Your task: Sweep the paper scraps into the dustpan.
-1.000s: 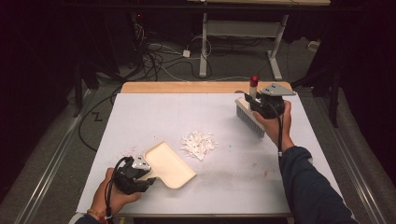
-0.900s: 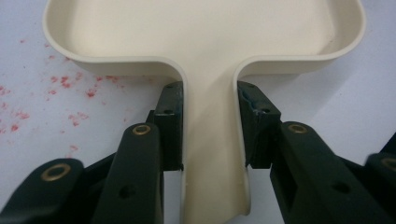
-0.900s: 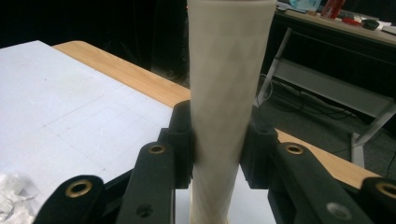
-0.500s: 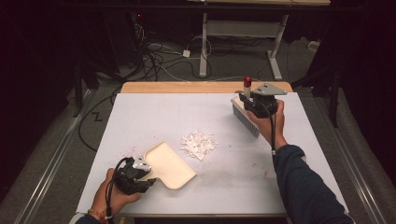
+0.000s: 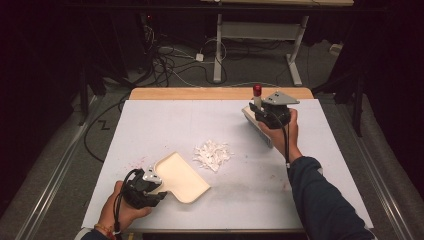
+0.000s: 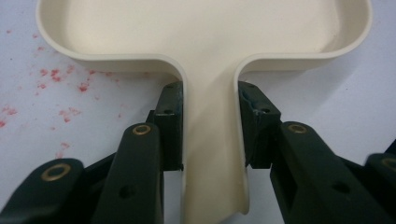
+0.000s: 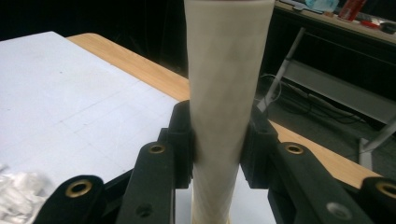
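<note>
A cream dustpan (image 5: pixel 182 176) lies flat on the white table near its front left. My left gripper (image 5: pixel 158 189) is shut on the pan's handle (image 6: pixel 210 140), one jaw on each side. A small heap of white paper scraps (image 5: pixel 212 154) lies at the table's middle, a little beyond the pan's open lip. At the back right, my right gripper (image 5: pixel 270 116) is shut on the pale handle (image 7: pixel 226 93) of a brush (image 5: pixel 259 129). The brush has a red end (image 5: pixel 257 90), and its bristle head hangs just above the table, beyond and to the right of the scraps (image 7: pixel 18 191).
The white sheet (image 5: pixel 150 125) covers the table, with a bare wooden strip (image 5: pixel 200 93) along the far edge. Faint red stains (image 6: pixel 51 79) mark the sheet left of the pan. Cables and desk legs (image 5: pixel 295 55) are on the dark floor behind.
My right gripper has carried the brush a short way left along the back of the table. The left gripper and dustpan have stayed put.
</note>
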`<state>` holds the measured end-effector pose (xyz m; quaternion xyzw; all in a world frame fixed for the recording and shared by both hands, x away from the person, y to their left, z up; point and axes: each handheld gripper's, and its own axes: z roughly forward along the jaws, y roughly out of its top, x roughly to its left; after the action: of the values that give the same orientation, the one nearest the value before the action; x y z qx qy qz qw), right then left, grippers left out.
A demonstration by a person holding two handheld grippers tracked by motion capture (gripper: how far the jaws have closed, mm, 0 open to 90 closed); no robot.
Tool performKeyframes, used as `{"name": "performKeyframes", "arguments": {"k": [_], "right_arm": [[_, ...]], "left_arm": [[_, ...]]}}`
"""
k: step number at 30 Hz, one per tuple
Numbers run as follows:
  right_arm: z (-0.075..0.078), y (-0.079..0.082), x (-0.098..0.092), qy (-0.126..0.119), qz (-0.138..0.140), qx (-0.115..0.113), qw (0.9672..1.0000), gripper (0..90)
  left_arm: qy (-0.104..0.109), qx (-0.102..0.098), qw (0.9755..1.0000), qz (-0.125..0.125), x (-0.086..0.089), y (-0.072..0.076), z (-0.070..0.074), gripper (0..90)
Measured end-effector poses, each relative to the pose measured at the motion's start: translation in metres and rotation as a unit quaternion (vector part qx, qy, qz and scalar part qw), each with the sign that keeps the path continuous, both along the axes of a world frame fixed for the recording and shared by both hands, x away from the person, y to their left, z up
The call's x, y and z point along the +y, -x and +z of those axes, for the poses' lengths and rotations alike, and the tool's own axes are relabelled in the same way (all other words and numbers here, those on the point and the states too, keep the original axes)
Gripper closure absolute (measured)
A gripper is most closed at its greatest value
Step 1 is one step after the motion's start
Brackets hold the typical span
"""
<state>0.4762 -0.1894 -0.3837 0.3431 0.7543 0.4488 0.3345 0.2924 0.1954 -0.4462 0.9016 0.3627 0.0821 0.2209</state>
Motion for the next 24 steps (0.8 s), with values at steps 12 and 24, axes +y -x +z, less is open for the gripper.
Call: {"name": "performKeyframes", "arguments": {"k": [12, 24], "right_arm": [[-0.003, 0.016, 0.017, -0.019, 0.045, 0.006, 0.9988, 70.0], [-0.008, 0.037, 0.053, -0.062, 0.096, 0.004, 0.9934, 70.0]], "left_arm": [[-0.003, 0.013, 0.9999, -0.002, -0.003, -0.008, -0.001, 62.9], [-0.002, 0.034, 0.9994, -0.001, -0.002, -0.020, -0.004, 62.9]]}}
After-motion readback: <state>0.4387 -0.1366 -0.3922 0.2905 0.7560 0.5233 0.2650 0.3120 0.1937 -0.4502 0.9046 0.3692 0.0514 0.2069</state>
